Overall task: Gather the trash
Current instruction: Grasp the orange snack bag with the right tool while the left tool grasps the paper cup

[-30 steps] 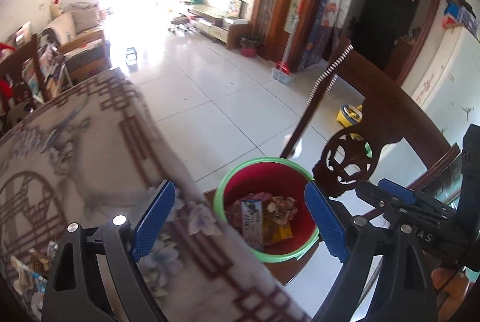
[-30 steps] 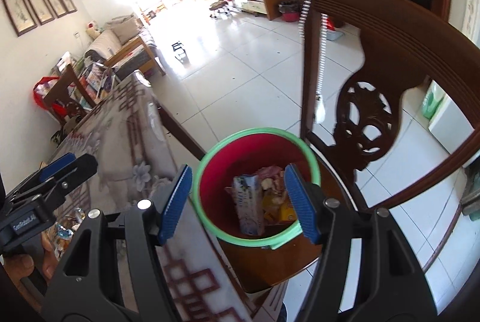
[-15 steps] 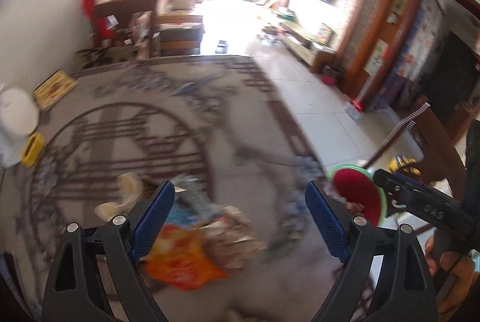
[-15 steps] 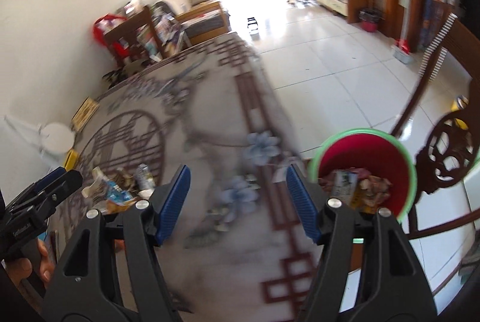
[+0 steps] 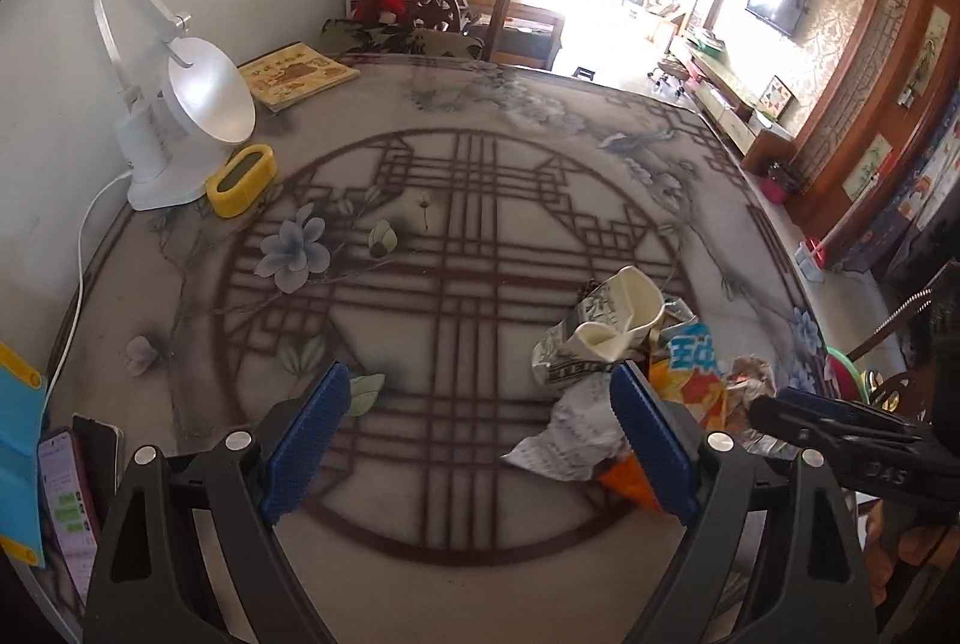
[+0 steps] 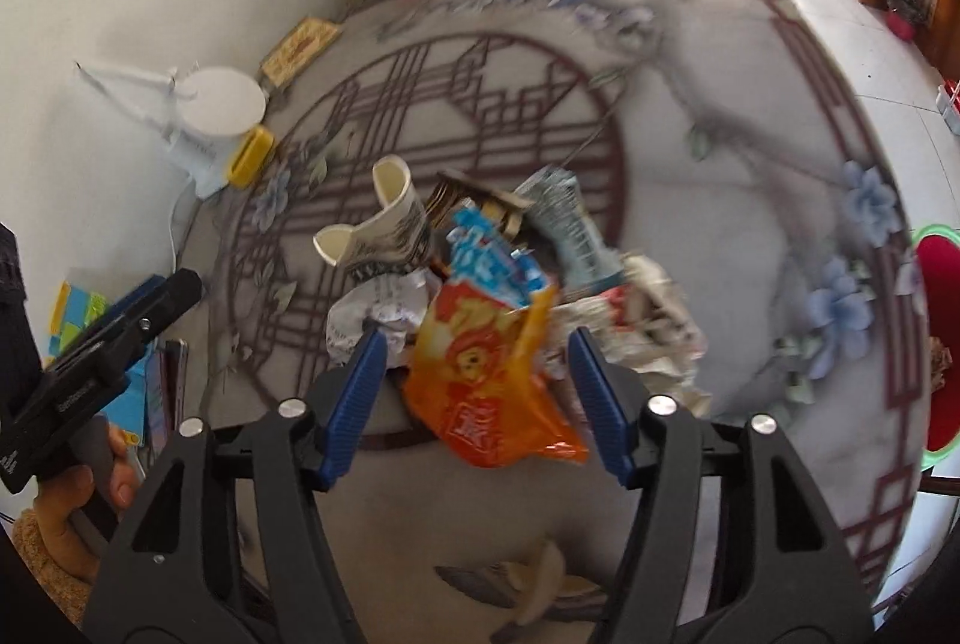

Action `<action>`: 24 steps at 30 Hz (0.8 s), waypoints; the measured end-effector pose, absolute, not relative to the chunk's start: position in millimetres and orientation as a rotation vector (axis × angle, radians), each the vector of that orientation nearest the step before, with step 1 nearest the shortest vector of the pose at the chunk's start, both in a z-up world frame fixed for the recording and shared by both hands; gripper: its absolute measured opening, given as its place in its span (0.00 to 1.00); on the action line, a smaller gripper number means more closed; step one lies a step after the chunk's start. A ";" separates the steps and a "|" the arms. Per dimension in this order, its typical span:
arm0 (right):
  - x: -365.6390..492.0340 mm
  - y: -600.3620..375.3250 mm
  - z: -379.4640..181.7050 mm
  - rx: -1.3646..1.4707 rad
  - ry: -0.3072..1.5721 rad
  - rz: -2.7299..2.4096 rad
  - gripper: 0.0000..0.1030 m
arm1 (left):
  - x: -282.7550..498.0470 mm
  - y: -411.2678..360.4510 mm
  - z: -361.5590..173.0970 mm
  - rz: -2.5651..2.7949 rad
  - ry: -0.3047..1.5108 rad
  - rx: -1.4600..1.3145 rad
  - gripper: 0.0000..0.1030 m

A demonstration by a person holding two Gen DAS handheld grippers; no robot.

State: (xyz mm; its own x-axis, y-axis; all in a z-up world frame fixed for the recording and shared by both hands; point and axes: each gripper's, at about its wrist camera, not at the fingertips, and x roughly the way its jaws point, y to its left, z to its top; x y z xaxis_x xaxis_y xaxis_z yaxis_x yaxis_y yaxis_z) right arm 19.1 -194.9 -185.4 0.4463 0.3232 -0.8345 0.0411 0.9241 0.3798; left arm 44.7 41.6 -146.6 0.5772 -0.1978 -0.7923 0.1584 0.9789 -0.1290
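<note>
Across the patterned tabletop a heap of trash lies toward the near right side, well apart from the white desk lamp and yellow box by the wall. At the table's far right edge, lower down, the red bin with its green rim waits for the rubbish.

Largest in the heap is the orange snack bag, then a crushed paper cup, a crumpled receipt and a silver-blue wrapper.

Over the bag hangs the right gripper; its fingers have just been closing, yet they stand apart on either side of the bag and do not press it. Beside the heap, the left gripper has its fingers spread wide over bare cloth, holding nothing, its right finger overlapping the receipt's edge in view.

Risk lies in the slick, puffy bag: a shallow pinch could let it squirt out, or drag neighbouring scraps off the tabletop. A banana peel near the front edge could also be overlooked.
</note>
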 end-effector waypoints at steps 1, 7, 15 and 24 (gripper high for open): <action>23.4 -187.5 -192.2 0.360 1.125 0.168 0.56 | 46.4 43.4 -149.5 -0.227 0.936 -0.041 0.82; 41.5 -164.3 -228.9 0.331 1.229 0.106 0.52 | 57.3 35.7 -163.4 -0.345 0.952 -0.017 0.82; 20.4 -161.7 -188.2 0.292 1.117 0.080 0.44 | 84.5 8.4 -196.6 -0.458 1.031 -0.001 0.82; -0.5 -186.8 -168.2 0.373 1.074 0.007 0.44 | 114.2 -23.0 -226.1 -0.491 1.082 -0.016 0.81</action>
